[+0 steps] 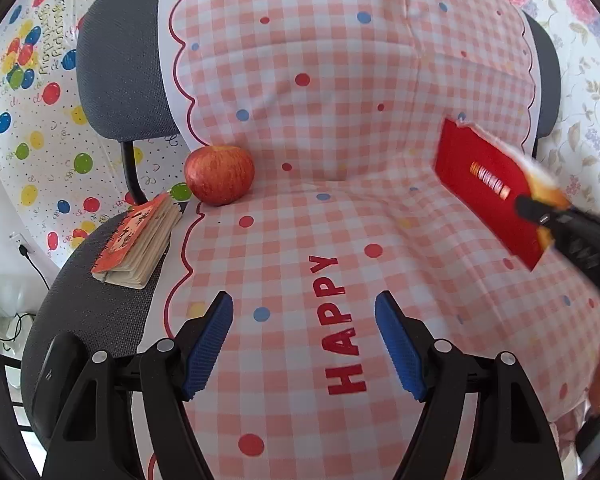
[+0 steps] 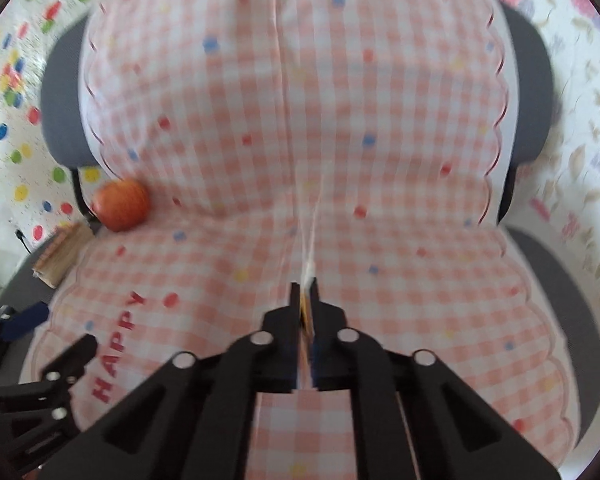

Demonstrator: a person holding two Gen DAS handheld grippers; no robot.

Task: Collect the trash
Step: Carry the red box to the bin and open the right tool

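My right gripper (image 2: 305,304) is pinched flat on the red wrapper (image 1: 488,184), its jaws pressed together with only the thin packet between them; from its own camera I see the packet edge-on, a pale sliver running forward out of the pads, which is why it looks like almost nothing there. From the left wrist view the same wrapper shows its broad red face with an orange printed strip, held by one corner at the right side of the chair and tilted, apparently lifted clear of the checked cloth (image 1: 340,120) rather than lying on it. I think I grip it by the edge because a flat, limp packet offers nothing else to grab, and a corner hold lets it hang free for carrying away. My left gripper (image 1: 304,344) hangs low over the seat with its blue pads (image 1: 210,344) spread wide and nothing between them, over the word HAPPY printed on the cloth; I judge it is kept open and ready for whatever comes next. The apple (image 1: 219,174) sits where seat meets backrest at the left, just beside a small spiral notebook (image 1: 136,240) on the bare grey seat (image 1: 92,304); neither looks like trash to me, so I leave them. No bin shows in either view.
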